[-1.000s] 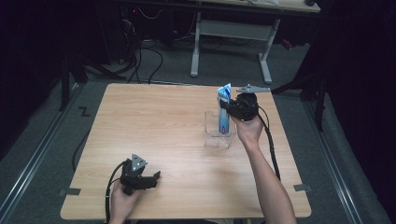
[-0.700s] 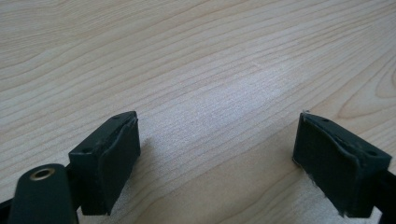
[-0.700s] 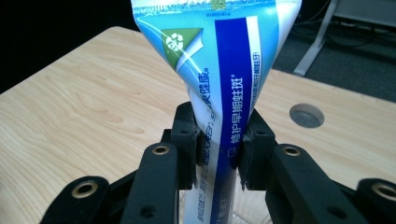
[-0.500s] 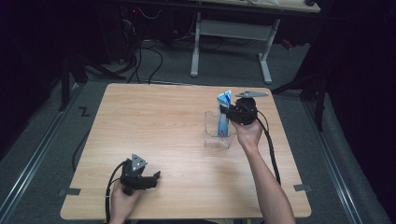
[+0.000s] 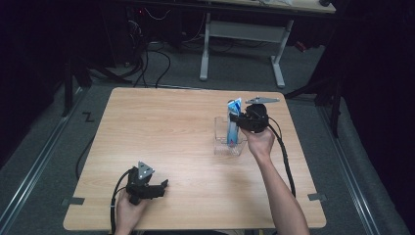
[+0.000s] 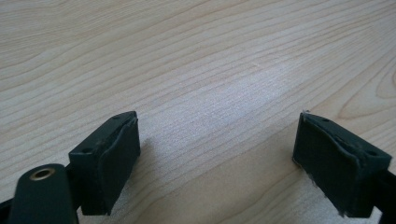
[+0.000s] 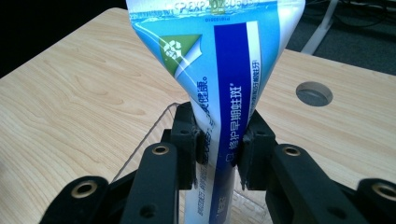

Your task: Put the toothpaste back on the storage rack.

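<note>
A blue-and-white toothpaste tube (image 7: 223, 93) is pinched by the right gripper (image 5: 243, 121); in the right gripper view both pads are pressed into the tube's narrow middle, w/ the flat crimped end fanned out above the jaws. In the high view the tube (image 5: 233, 120) is held upright, its lower part down inside a clear plastic container (image 5: 230, 146), crimped end sticking up above the rim. The container is seen at approx. 3 o'clock from the centre of the wooden table (image 5: 171, 132), well in from the right edge. The right hand (image 5: 258, 142) is seen at 5 o'clock from the tube, forearm running down to the bottom edge. The clear wall of the container (image 7: 154, 128) is visible at approx. 9 o'clock from the jaws in the right gripper view, and a round hole in the tabletop (image 7: 314, 93) at 2 o'clock.

The left gripper (image 5: 155, 188) is held low near the front-left corner, approx. 7 o'clock from the table centre, well apart from the container. Its jaws are spread wide in the left gripper view, nothing but bare wood grain (image 6: 210, 84) betw. the pads.
</note>
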A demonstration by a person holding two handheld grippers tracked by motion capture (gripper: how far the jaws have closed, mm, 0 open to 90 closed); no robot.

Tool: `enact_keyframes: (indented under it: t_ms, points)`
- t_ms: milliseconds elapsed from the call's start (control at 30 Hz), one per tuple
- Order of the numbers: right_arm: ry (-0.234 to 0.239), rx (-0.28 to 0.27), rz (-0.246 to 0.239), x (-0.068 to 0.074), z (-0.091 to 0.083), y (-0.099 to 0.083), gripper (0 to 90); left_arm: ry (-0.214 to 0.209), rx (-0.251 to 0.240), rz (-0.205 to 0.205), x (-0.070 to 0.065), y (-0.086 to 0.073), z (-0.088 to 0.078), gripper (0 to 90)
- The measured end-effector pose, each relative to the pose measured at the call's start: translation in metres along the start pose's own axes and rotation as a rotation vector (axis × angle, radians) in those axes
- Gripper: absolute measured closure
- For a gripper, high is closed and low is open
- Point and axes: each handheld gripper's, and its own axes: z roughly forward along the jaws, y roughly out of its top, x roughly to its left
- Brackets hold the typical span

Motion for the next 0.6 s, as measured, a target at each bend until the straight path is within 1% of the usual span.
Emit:
enact_keyframes:
  t_ms: [133,233,500,600]
  points:
    - [0.008,0.018,0.013,-0.002,0.001,-0.003,71.2,0.0,0.0,0.0,0.0,0.0,0.0,15.0]
    - [0.01,0.03,0.009,-0.004,0.002,-0.005,71.2,0.0,0.001,-0.001,0.0,0.0,0.0,15.0]
    - [0.022,0.027,0.065,-0.015,0.0,-0.013,71.1,0.002,0.001,-0.002,0.0,0.0,0.0,15.0]
    - [0.007,0.034,0.039,-0.013,-0.002,-0.013,71.0,0.002,0.001,-0.002,0.0,0.0,0.0,15.0]
